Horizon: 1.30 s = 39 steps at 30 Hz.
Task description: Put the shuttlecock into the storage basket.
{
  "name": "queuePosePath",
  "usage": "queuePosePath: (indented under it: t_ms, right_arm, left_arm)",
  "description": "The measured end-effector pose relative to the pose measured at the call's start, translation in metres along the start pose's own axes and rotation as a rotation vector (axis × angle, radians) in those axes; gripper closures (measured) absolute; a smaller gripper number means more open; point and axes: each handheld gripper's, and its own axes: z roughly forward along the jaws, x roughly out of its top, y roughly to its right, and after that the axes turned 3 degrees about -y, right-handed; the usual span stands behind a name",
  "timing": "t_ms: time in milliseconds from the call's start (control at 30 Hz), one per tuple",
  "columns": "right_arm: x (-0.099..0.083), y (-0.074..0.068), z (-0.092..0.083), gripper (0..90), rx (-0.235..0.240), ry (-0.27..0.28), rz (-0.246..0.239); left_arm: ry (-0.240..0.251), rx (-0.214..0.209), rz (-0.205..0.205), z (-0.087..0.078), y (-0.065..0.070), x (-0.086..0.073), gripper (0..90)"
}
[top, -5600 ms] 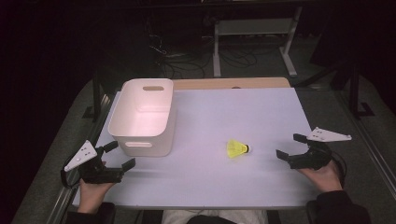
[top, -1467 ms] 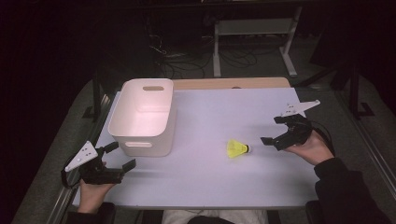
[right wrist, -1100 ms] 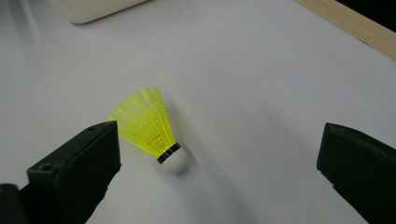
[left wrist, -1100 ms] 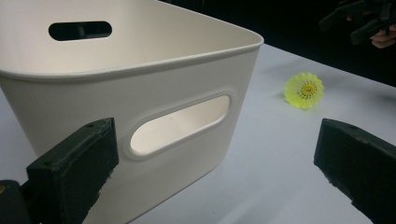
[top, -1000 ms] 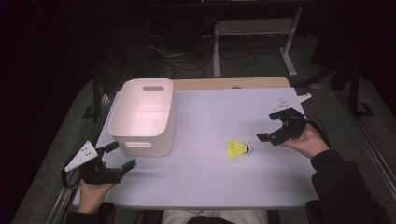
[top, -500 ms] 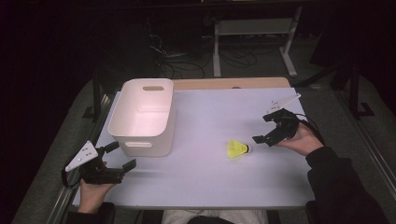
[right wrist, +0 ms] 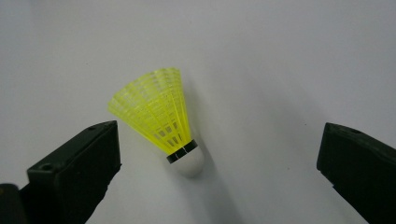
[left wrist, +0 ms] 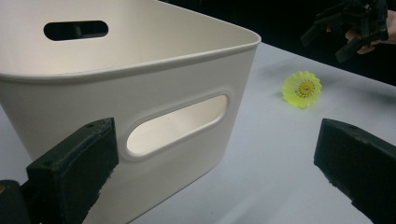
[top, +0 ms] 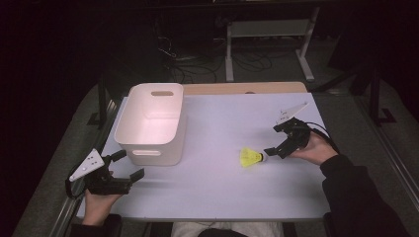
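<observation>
Lying on its side on the pale counter (top: 217,197), right of centre: a yellow shuttlecock (top: 251,157), its netted skirt fanned toward the counter's left side and its white cork tip toward the right tool (top: 278,138). Held just beside that cork tip in the high view, the right tool, tilted down toward the counter, gripped by the right hand (top: 316,149) with a dark sleeve (top: 363,197) behind it and a cable looping off its back. Jaws of the right tool spread wide in the right gripper view, closed on nothing, the shuttlecock (right wrist: 161,119) lying between them on the surface, nearer the left-hand jaw, touching neither. Black band between skirt and cork plainly visible there. At the near left corner of the counter, the left tool (top: 126,165), held low in the left hand (top: 96,205), grey three-cornered plate on top, jaws likewise wide apart and holding nothing. Directly ahead of it in the left gripper view, the near wall of a white plastic bin (left wrist: 187,93) with an oval handle slot; farther off, the shuttlecock (left wrist: 302,88) seen skirt-on. In the high view, the bin (top: 143,140) standing upright on the left half of the counter, well apart from the shuttlecock, nothing visible inside
</observation>
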Motion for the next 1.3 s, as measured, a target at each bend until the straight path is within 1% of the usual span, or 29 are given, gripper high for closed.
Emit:
queuePosePath:
  t_ms: [100,167,200,300,333,600,733,900,1000,1100,1233,1267,1300]
  right_arm:
    - [0.0,-0.001,0.001,0.0,0.001,-0.007,0.007]
    - [0.0,-0.001,0.002,0.0,0.003,-0.009,0.004]
    - [0.0,-0.001,0.004,0.0,0.006,-0.017,-0.006]
    - [0.0,-0.002,0.005,0.0,0.009,-0.021,-0.002]
    - [0.001,-0.001,0.006,0.0,0.009,-0.023,-0.011]
    - [0.001,-0.004,0.014,0.0,0.033,-0.051,-0.036]
    - [0.002,-0.005,0.017,0.0,0.045,-0.057,-0.054]
    - [0.003,-0.007,0.022,0.0,0.057,-0.076,-0.058]
    - [0.002,-0.008,0.024,0.0,0.066,-0.091,-0.069]
    - [0.002,-0.009,0.026,0.0,0.071,-0.094,-0.073]
    - [0.002,-0.01,0.03,0.0,0.079,-0.118,-0.079]
    - [0.002,-0.011,0.033,0.0,0.08,-0.133,-0.086]
    - [0.002,-0.011,0.033,0.0,0.08,-0.133,-0.086]
  left_arm:
    - [-0.002,0.0,0.002,0.0,0.0,0.0,0.0]
    - [-0.002,-0.001,0.001,0.0,0.0,0.0,0.0]
    - [-0.003,-0.001,0.001,0.0,0.0,0.0,0.0]
    - [-0.002,0.0,0.002,0.0,0.0,0.0,0.0]
    - [-0.003,0.0,0.002,0.0,0.0,0.0,0.0]
    - [-0.003,-0.003,0.001,0.0,0.0,0.0,0.0]
    - [-0.004,-0.004,0.001,0.0,0.0,0.0,0.0]
    - [-0.002,-0.002,-0.001,0.0,0.0,0.0,0.0]
    - [-0.002,-0.002,0.0,0.0,0.0,0.0,0.0]
    - [-0.003,-0.003,-0.001,0.0,0.0,0.0,0.0]
    - [-0.002,-0.004,0.0,0.0,0.0,0.0,0.0]
    - [-0.002,-0.004,0.0,0.0,0.0,0.0,0.0]
    - [-0.002,-0.004,0.0,0.0,0.0,0.0,0.0]
